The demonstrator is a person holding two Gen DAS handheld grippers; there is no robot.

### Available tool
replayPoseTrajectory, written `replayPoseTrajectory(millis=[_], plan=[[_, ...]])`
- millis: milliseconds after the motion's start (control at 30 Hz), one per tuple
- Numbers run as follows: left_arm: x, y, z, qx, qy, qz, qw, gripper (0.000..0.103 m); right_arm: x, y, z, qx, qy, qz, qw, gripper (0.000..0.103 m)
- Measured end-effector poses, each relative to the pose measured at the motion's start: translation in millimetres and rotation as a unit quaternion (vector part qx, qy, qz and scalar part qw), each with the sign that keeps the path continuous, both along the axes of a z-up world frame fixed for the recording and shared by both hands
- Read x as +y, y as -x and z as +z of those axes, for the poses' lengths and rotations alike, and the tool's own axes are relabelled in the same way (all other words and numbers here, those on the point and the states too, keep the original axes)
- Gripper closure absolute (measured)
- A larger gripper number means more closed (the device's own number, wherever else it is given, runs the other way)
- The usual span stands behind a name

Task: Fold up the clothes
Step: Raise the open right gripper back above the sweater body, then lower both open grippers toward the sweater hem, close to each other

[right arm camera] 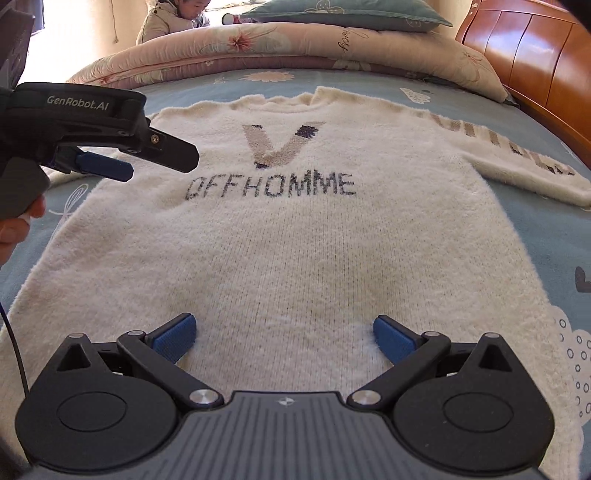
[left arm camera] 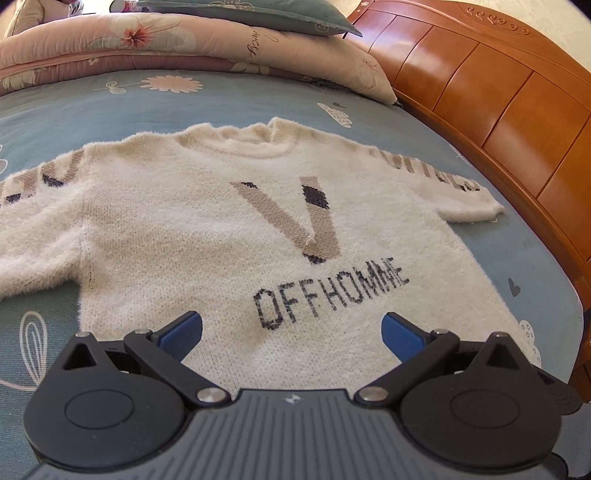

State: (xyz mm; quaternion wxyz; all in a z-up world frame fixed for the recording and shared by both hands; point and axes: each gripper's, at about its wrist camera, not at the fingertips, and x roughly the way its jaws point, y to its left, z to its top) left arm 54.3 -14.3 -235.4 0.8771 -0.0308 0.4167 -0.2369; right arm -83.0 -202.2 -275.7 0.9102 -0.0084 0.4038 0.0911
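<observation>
A fluffy cream sweater (left arm camera: 207,229) lies flat, front up, on the bed, with a tan "V" and the dark word "OFFHOMME" on its chest. Both sleeves are spread out sideways. My left gripper (left arm camera: 291,328) is open over the chest, just below the lettering, with nothing between its blue pads (left arm camera: 184,332). In the right wrist view the sweater (right arm camera: 295,251) fills the middle. My right gripper (right arm camera: 284,334) is open low over its lower body, holding nothing. The left gripper (right arm camera: 155,162) shows side-on there, above the sweater's left shoulder area, held by a hand (right arm camera: 14,229).
The blue floral bedsheet (left arm camera: 44,110) surrounds the sweater. A folded pink floral quilt (left arm camera: 166,44) with a teal pillow (right arm camera: 343,14) on it lies at the far side. A wooden headboard (left arm camera: 498,92) runs along the right. A person (right arm camera: 173,22) sits beyond the quilt.
</observation>
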Motion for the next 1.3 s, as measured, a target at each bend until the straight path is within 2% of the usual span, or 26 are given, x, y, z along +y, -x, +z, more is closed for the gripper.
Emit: replayPoseTrajectory(millis=[200, 333, 533, 700, 1000, 1300], plan=[[-12, 11, 3, -0.009, -0.010, -0.021, 0.9997, 0.001, -10, 27, 12, 0.020, 0.015, 0.010, 1.000, 0.000], [-21, 18, 5, -0.019, -0.020, -0.033, 0.9991, 0.001, -32, 32, 26, -0.014, -0.009, -0.039, 0.999, 0.000], [-30, 29, 8, -0.028, -0.021, -0.057, 0.9978, 0.001, -57, 19, 8, 0.033, -0.043, -0.104, 0.993, 0.000], [-38, 35, 4, -0.030, -0.023, -0.066, 0.9971, 0.001, -51, 25, 2, 0.033, -0.021, -0.091, 0.995, 0.000], [-69, 58, -5, -0.043, -0.037, -0.126, 0.9904, 0.001, -41, 24, -2, 0.035, 0.013, -0.092, 0.995, 0.000], [-95, 74, -24, -0.041, -0.066, -0.166, 0.9830, 0.001, -39, 26, -4, 0.024, 0.019, -0.087, 0.996, 0.000]])
